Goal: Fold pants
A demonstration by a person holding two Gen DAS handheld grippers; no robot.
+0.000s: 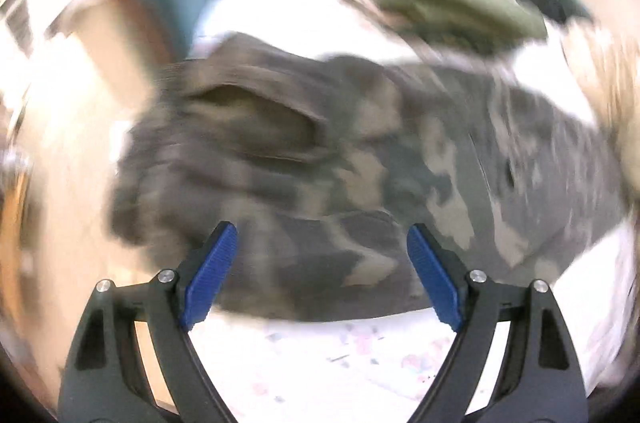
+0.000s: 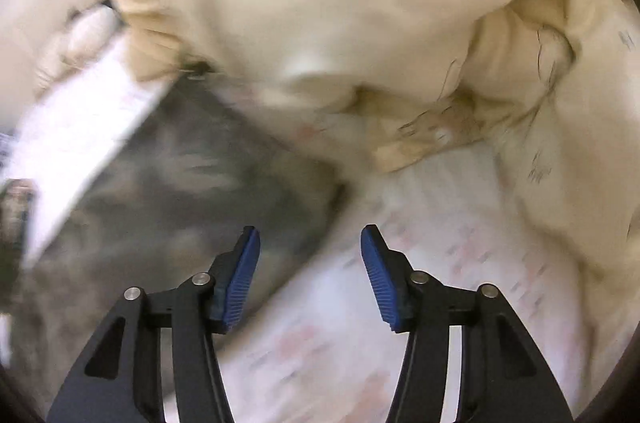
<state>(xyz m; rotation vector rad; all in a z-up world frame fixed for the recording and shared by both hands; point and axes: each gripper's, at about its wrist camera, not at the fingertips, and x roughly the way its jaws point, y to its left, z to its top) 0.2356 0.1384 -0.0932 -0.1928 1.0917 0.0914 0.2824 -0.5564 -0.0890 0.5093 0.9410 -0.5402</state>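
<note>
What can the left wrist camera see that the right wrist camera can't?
Only the left wrist view shows the folded olive-green cloth lying beyond the pants, and the left tool, open and empty. Only the right wrist view shows the big cream cloth bunched up, and the right tool, open with nothing between its pads. Both show the camouflage pants on the white patterned sheet.

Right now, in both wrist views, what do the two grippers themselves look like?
They match. The left gripper and the right gripper each have two black linkage arms with triangular cut-outs and round silver pivot pins. Each finger ends in a blue ribbed pad. No cables, markings or sleeves show.
</note>
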